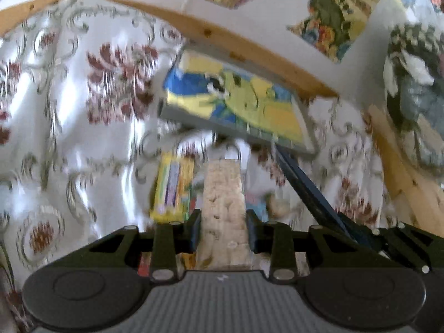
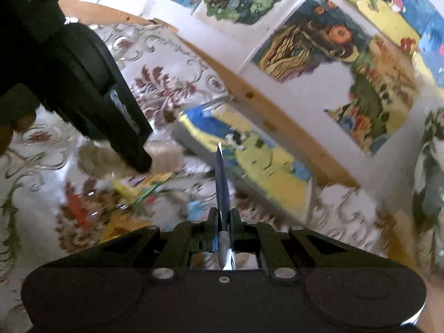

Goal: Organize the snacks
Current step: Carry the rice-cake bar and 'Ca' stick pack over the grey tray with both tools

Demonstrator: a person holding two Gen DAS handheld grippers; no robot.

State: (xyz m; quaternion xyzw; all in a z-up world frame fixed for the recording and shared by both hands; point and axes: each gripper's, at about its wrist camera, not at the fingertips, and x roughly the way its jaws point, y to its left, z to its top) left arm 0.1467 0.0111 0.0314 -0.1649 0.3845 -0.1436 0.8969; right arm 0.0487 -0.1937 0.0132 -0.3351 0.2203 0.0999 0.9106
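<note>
My left gripper [image 1: 223, 217] is shut on a pale, bumpy puffed-grain bar [image 1: 223, 194] that sticks forward between its fingers. My right gripper [image 2: 223, 213] is shut on a thin dark blue packet [image 2: 222, 183], seen edge-on; in the left wrist view the same packet [image 1: 305, 191] slants in from the right. In the right wrist view the left gripper's fingers [image 2: 130, 138] reach down at the upper left, pinching the pale bar [image 2: 166, 152]. A yellow wrapped snack [image 1: 172, 191] lies on the cloth left of the bar. Both views are blurred.
A flat grey-rimmed box with a yellow and blue cartoon picture [image 1: 236, 100] [image 2: 249, 155] sits against the table's wooden far edge [image 1: 249, 47]. Several colourful packets [image 2: 133, 188] lie on the floral tablecloth [image 1: 69, 111]. Pictures hang on the wall [image 2: 319, 41] behind.
</note>
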